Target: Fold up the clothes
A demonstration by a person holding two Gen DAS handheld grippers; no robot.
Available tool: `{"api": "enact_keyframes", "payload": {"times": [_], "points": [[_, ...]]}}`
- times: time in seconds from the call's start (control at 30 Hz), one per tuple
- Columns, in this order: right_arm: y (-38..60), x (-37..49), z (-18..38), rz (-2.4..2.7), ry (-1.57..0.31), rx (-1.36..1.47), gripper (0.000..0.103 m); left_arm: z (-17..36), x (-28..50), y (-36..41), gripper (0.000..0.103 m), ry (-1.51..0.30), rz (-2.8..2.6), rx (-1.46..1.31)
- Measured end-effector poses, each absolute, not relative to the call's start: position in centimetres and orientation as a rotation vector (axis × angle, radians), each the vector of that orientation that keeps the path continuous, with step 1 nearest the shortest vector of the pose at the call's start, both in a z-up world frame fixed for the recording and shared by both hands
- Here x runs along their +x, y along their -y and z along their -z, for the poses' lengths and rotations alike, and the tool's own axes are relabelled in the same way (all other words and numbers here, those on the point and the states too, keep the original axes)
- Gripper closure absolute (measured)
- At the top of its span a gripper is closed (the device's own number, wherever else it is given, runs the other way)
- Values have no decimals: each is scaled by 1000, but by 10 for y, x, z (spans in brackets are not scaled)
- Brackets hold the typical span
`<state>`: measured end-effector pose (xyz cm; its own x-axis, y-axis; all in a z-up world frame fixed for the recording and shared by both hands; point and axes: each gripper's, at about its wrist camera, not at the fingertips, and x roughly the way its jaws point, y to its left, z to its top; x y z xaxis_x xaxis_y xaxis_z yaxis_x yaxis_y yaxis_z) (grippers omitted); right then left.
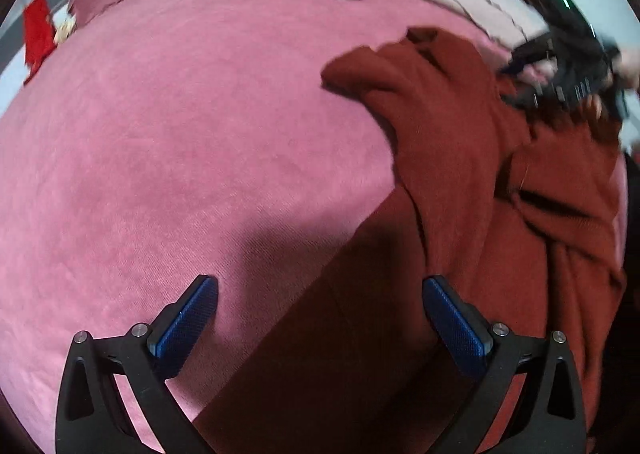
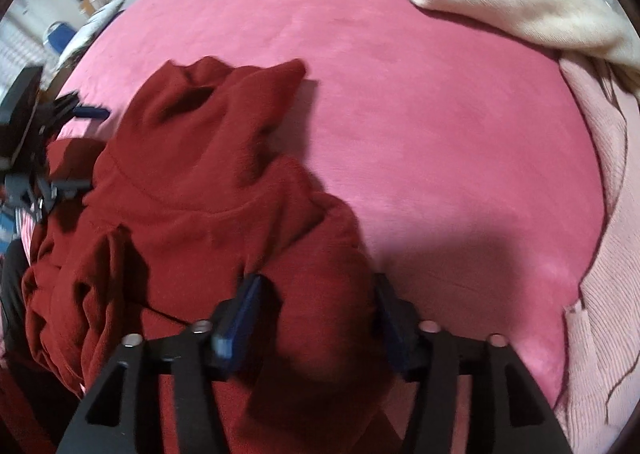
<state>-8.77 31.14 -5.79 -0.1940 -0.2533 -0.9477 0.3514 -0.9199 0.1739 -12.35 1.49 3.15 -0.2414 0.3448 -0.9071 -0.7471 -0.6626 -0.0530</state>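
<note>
A dark red sweater [image 2: 192,189] lies crumpled on a bed with a pink cover [image 2: 420,125], near the front edge. It is bunched up in folds, with one sleeve [image 1: 400,85] sticking out across the pink cover. The right tool [image 2: 316,318] points down at the sweater, with its blue pads partly apart and a lump of the red cloth between them; the pads look blurred, so I cannot tell if they press on the cloth. The left tool [image 1: 320,318] is wide open over the near edge of the sweater and holds nothing. Farther back on the bed lies a cream sweater [image 2: 500,9], and beside it a light pink knitted one [image 2: 604,213]. Both are well apart from the red sweater. Nothing lies on top of the red sweater.
</note>
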Motion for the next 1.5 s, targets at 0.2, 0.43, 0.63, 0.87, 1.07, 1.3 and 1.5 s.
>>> {"api": "enact_keyframes", "payload": {"times": [0.2,0.43,0.63,0.87,1.07,1.3,1.5], "points": [[-300,-76,54,2190,-229,1714,23,-26,-109,-21,0,-622,-2026,-1255],[-334,-70,36,2187,-47,1753,89,-39,-84,-16,59,-559,-2010,-1227],[-344,-47,17,2269,-60,1692,94,-48,-97,12,85,-411,-2106,-1231],[-353,-26,-14,2337,-77,1615,93,-67,-101,42,84,-346,-2247,-1181],[-367,-28,15,2214,39,1747,80,-64,-90,24,46,-417,-2170,-1251],[-385,-42,2,2165,107,1744,77,-64,-135,21,25,-333,-2198,-1300],[-382,-39,5,2135,-42,1796,76,-25,-130,1,15,-511,-2128,-1394]]}}
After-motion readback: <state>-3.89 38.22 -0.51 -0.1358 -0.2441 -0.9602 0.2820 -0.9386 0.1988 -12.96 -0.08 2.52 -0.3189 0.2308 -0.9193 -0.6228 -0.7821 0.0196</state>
